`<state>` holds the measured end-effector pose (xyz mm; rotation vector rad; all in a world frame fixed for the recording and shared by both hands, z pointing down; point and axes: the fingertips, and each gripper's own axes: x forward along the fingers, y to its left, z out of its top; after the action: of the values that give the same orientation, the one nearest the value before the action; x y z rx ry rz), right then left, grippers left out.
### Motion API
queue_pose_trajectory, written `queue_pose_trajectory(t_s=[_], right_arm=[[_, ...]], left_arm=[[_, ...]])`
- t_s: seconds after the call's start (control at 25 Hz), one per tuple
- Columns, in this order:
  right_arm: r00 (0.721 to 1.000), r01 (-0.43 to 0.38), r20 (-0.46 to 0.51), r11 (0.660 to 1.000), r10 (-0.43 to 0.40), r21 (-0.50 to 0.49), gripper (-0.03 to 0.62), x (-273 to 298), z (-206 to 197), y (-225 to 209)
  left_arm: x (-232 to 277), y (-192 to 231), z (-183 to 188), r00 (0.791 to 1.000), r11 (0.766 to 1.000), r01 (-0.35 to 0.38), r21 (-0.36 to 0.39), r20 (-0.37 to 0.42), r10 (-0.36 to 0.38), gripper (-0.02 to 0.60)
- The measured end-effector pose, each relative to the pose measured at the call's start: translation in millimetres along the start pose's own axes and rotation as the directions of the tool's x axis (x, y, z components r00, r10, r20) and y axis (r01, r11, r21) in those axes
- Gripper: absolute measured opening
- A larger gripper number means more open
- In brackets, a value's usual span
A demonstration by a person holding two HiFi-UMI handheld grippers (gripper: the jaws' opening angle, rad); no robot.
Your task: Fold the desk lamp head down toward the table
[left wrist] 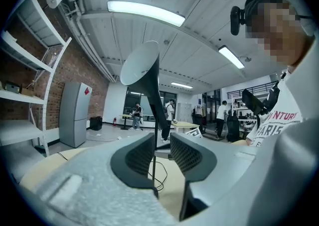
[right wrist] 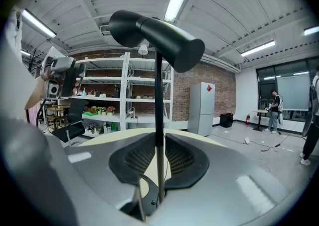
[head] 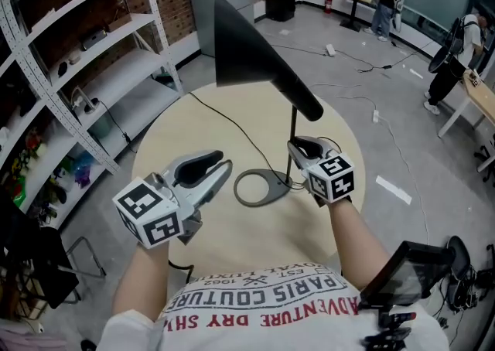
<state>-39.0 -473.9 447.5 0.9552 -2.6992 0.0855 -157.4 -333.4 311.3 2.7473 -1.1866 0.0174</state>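
A black desk lamp stands on the round beige table (head: 174, 137). Its cone-shaped head (head: 247, 48) is raised on a thin upright pole (head: 292, 137) above a grey ring base (head: 259, 187). My right gripper (head: 298, 150) is at the pole just above the base. In the right gripper view the pole (right wrist: 158, 95) runs between the pads and they press on it, with my right gripper (right wrist: 158, 158) under the lamp head (right wrist: 154, 36). My left gripper (head: 220, 170) hovers left of the base, apart from the lamp. Its jaws (left wrist: 162, 155) are open and empty, and the lamp head (left wrist: 144, 70) shows beyond them.
The lamp's black cable (head: 232, 121) trails across the table to the far left. White metal shelving (head: 77, 56) stands to the left of the table. A black device on a mount (head: 410, 272) sits at the lower right. People stand far off across the room.
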Motion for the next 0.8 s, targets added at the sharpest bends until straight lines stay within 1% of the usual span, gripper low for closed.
queue_pose_trajectory(t_s=[0.12, 0.24, 0.4, 0.52, 0.68, 0.8], right_arm=[[1.0, -0.01, 0.002, 1.0, 0.01, -0.004, 0.054, 3, 1, 3], [1.0, -0.013, -0.003, 1.0, 0.013, -0.004, 0.054, 5, -2, 4], [1.0, -0.021, -0.011, 1.0, 0.021, -0.009, 0.052, 8, -1, 4], [1.0, -0.017, 0.009, 1.0, 0.017, 0.003, 0.052, 8, 1, 3], [1.0, -0.01, 0.008, 1.0, 0.01, 0.006, 0.052, 7, 0, 2], [1.0, -0.013, 0.001, 1.0, 0.013, 0.014, 0.052, 6, 4, 0]], left_arm=[[0, 7, 14, 1.0, 1.0, -0.005, -0.002, 0.003, 0.005, 0.14], [1, 15, 29, 1.0, 1.0, -0.013, 0.023, 0.003, 0.013, 0.163], [1, 24, 63, 0.998, 0.998, -0.035, 0.059, 0.049, 0.032, 0.166], [3, 24, 91, 0.997, 0.994, -0.044, 0.097, 0.072, 0.038, 0.166], [8, 24, 124, 0.996, 0.981, -0.07, 0.183, 0.072, 0.058, 0.163], [17, 23, 137, 0.998, 0.976, -0.041, 0.215, 0.046, 0.032, 0.162]])
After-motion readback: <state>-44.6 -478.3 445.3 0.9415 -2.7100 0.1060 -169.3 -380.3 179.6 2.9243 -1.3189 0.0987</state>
